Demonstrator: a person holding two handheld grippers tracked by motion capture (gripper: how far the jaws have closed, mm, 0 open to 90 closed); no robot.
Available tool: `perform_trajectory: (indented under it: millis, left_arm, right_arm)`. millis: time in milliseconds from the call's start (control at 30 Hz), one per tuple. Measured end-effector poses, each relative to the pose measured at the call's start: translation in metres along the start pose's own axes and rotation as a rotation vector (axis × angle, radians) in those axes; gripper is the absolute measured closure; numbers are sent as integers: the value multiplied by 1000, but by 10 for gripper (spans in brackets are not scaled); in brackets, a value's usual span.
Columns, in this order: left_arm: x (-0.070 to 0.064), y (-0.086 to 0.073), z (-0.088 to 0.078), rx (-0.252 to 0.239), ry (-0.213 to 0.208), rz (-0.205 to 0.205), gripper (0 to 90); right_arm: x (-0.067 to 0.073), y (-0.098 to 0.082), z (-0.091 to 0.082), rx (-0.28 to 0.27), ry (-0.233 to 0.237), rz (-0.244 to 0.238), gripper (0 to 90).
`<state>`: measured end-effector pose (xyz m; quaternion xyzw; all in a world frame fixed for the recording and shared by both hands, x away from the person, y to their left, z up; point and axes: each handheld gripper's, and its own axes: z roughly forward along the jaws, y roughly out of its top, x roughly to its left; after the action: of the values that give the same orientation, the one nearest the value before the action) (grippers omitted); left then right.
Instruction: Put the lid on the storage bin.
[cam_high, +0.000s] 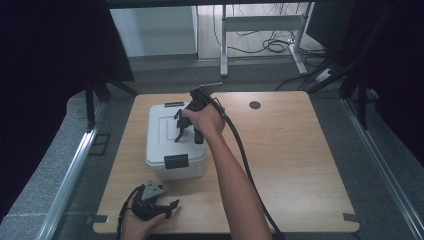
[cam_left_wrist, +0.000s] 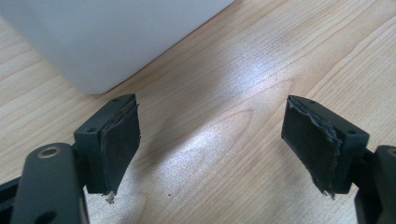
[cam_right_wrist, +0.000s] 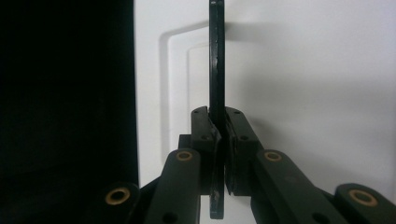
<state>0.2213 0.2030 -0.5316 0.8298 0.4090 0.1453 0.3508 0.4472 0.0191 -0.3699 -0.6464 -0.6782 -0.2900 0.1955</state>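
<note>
A white plastic box (cam_high: 162, 145) with a lid stands on the left half of the wooden table (cam_high: 300, 160). Black latches sit at its front (cam_high: 176, 161) and back (cam_high: 173, 104). My right gripper (cam_high: 188, 134) hangs over the lid, pointing down. In the right gripper view it (cam_right_wrist: 218, 116) is shut on the lid's thin black handle (cam_right_wrist: 216, 56), seen edge-on against the white lid (cam_right_wrist: 303, 70). My left gripper (cam_high: 170, 207) rests near the table's front edge, just in front of the box. It (cam_left_wrist: 212, 140) is open over bare wood, with the box's corner (cam_left_wrist: 102, 37) ahead on its left.
A round dark grommet (cam_high: 255, 105) sits near the table's far edge. The right gripper's black cable (cam_high: 245, 155) trails over the table along the forearm to the front edge. A metal desk frame (cam_high: 225, 40) and loose cables stand on the floor beyond.
</note>
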Motion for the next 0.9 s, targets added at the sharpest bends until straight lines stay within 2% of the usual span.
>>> perform_trajectory:
  millis: [467, 500, 567, 633, 767, 900]
  left_arm:
    - [0, 0, 2, 11, 7, 6, 195]
    - [0, 0, 2, 11, 8, 6, 194]
    - [0, 0, 1, 9, 9, 5, 194]
    - [0, 0, 1, 8, 12, 5, 194]
    - [-1, 1, 1, 10, 18, 7, 194]
    - [-2, 1, 2, 14, 22, 9, 194]
  right_arm:
    - [-2, -3, 4, -21, 14, -11, 823]
    - [-2, -3, 4, -32, 13, -37, 773]
    - [-3, -3, 4, -39, 10, -51, 742]
    - [-5, -4, 0, -82, 34, -64, 666]
    - [-9, -7, -9, -121, 42, -107, 589]
    - [-12, -9, -23, -148, 58, -123, 536]
